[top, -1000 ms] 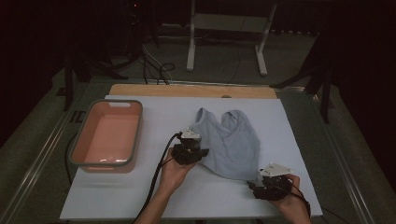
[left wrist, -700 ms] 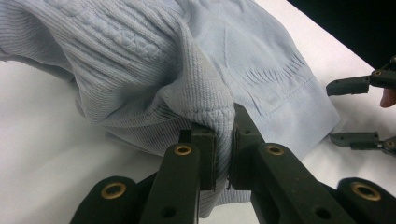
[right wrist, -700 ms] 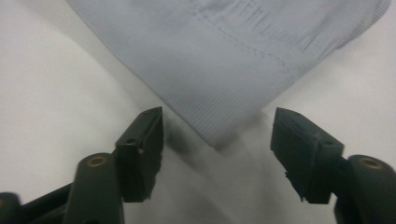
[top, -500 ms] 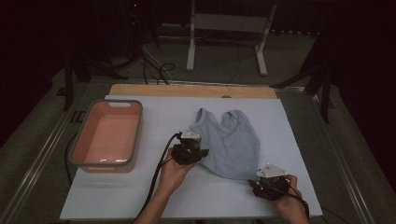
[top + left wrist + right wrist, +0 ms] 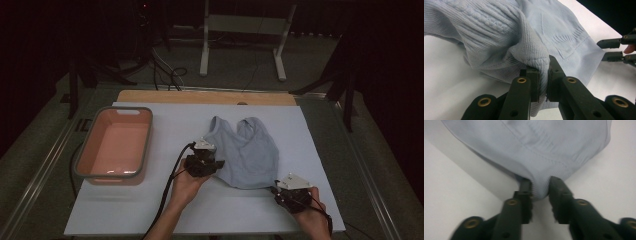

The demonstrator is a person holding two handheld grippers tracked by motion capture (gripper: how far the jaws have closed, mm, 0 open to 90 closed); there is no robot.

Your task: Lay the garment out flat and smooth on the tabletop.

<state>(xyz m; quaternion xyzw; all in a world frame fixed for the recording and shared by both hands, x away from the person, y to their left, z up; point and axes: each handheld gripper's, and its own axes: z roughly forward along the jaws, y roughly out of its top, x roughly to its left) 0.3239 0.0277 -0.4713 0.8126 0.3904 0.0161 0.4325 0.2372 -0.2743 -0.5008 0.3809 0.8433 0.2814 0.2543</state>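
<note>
Left tool [image 5: 216, 163] clamped on pale blue garment [image 5: 247, 155]. Right tool [image 5: 278, 190] jaws just closing, its hem bunched between them, pads touching.

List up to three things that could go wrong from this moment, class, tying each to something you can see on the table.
1. The right gripper, whose jaws have just been closing, has only the hem edge of the light blue garment between them; that thin bite might slip on lifting.
2. The left gripper is shut on a thick bunched fold, so the garment could rise crumpled rather than flat.
3. The pink tub sits to the left; a swinging hem might catch its rim.
</note>
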